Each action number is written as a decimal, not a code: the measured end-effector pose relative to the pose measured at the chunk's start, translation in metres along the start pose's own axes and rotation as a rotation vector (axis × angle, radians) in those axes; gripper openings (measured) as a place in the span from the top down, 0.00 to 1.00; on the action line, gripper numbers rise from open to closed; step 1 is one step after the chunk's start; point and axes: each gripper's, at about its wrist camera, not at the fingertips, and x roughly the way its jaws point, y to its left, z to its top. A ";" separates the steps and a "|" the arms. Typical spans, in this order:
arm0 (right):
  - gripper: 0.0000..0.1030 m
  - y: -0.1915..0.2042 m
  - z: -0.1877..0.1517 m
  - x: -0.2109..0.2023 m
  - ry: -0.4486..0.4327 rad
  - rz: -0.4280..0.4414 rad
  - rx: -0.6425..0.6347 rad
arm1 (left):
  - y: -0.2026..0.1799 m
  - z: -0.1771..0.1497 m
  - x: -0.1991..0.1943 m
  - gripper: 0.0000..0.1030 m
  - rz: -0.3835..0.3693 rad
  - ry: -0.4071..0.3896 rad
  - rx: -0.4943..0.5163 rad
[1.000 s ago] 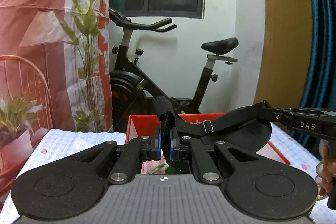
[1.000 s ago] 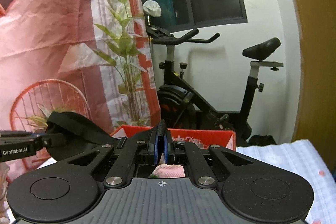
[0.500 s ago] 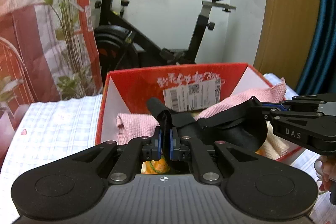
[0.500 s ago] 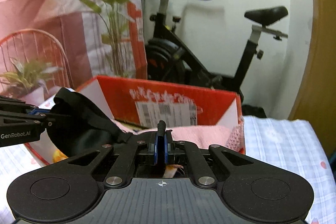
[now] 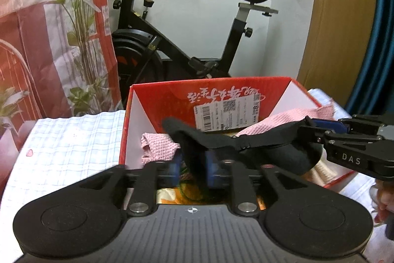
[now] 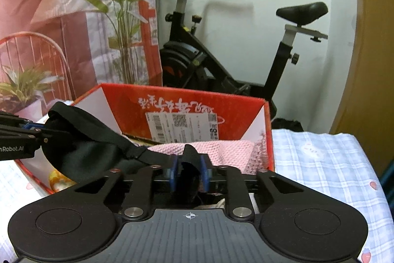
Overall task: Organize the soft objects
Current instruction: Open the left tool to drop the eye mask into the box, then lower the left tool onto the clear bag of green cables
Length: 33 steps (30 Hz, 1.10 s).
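Left tongs (image 5: 191, 168): jaws parted, having just been opening. One end of the black sleep mask (image 5: 275, 152) hangs between the blue pads (image 5: 173, 168); a visible gap separates the fabric from the left pad, so the pads no longer press on it.

Right tongs (image 6: 189, 173): jaws slightly apart, also having just been opening. The other end of the mask's strap stands between the blue pads; whether the fabric still touches them cannot be told. In the left wrist view these tongs enter from the right edge, with part of the person's hand (image 5: 384, 201) below them.

Black sleep mask: stretched between the two tongs, directly above the open red cardboard box (image 5: 172, 100). The padded eye section sags near the right tongs in the left wrist view, and the strap with its small buckle runs across toward the left tongs.

Red cardboard box: open at the top, white inner side walls, a shipping label (image 5: 226, 112) stuck upside down on the inner back wall. Contents: pink knitted cloth (image 6: 221, 152) spread over most of the interior, plus a yellow-orange patterned item (image 6: 56, 178) partly hidden at the near corner.

Support surface: the box rests on a white checked cloth (image 5: 69, 139) with small red motifs.

Background: a black exercise bike (image 5: 172, 41) behind the box, against a white wall; a red printed curtain (image 5: 49, 28) showing green plants at the left
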 end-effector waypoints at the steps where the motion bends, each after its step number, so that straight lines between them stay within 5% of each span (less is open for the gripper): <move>1: 0.78 -0.002 0.000 -0.004 -0.010 -0.001 0.004 | 0.001 0.000 -0.004 0.46 -0.009 -0.009 -0.009; 8: 0.38 -0.002 0.002 -0.029 -0.057 -0.008 -0.016 | -0.007 -0.007 -0.033 0.06 -0.024 -0.058 0.019; 13: 0.04 0.000 -0.002 -0.048 -0.071 -0.030 -0.031 | -0.010 -0.014 -0.053 0.00 -0.031 -0.076 0.016; 33: 0.00 0.018 -0.063 -0.101 -0.084 0.021 0.045 | -0.003 -0.086 -0.115 0.00 -0.012 -0.089 -0.032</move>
